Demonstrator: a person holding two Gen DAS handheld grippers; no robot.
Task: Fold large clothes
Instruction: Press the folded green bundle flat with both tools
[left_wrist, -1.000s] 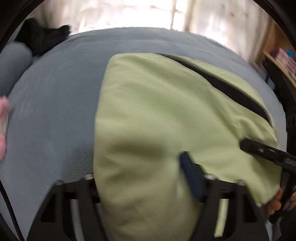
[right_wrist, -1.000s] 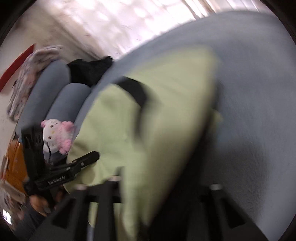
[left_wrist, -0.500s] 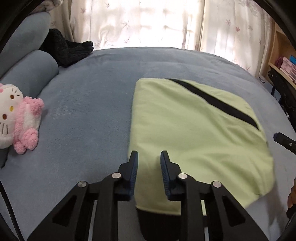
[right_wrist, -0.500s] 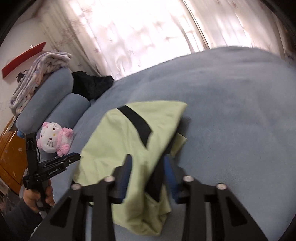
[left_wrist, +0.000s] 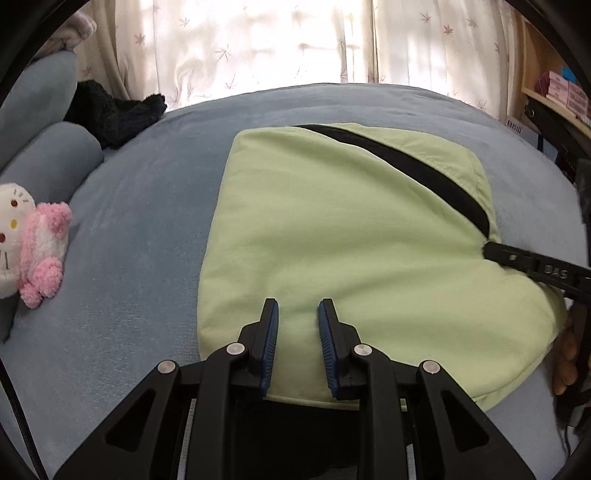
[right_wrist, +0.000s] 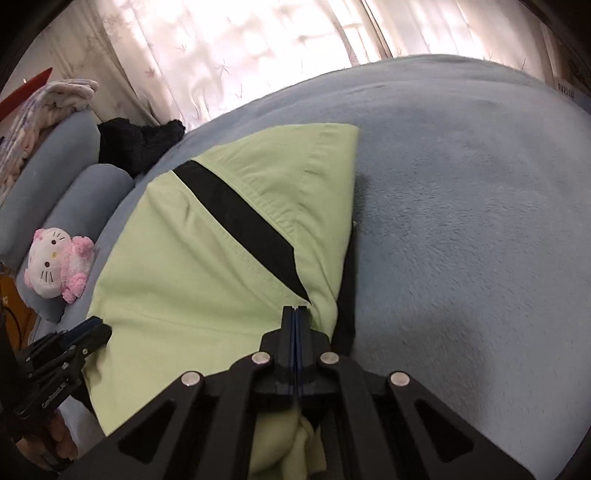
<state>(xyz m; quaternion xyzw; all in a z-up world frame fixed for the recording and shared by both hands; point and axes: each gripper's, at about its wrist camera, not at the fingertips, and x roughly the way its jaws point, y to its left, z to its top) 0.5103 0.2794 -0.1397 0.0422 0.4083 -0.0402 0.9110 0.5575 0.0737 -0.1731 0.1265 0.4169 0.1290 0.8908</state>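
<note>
Folding looks mostly done: green garment (left_wrist: 343, 236) lies as a compact folded stack mid-bed (left_wrist: 140, 229). Right gripper (right_wrist: 295, 314), jaws just closing, clamped together on near right edge; left gripper (left_wrist: 297, 332) slightly apart, holding nothing. Maybe one last fold left.

In front of me is a wide bed covered in grey-blue plush fleece (left_wrist: 140, 229). A folded light-green cloth garment with a black diagonal stripe (left_wrist: 332, 236) lies flat on it. Along its left edge rest a pink-and-white plush cat toy (left_wrist: 35, 247), grey-blue bolster cushions (left_wrist: 48, 166) and a black fuzzy bundle (left_wrist: 114, 110).
</note>
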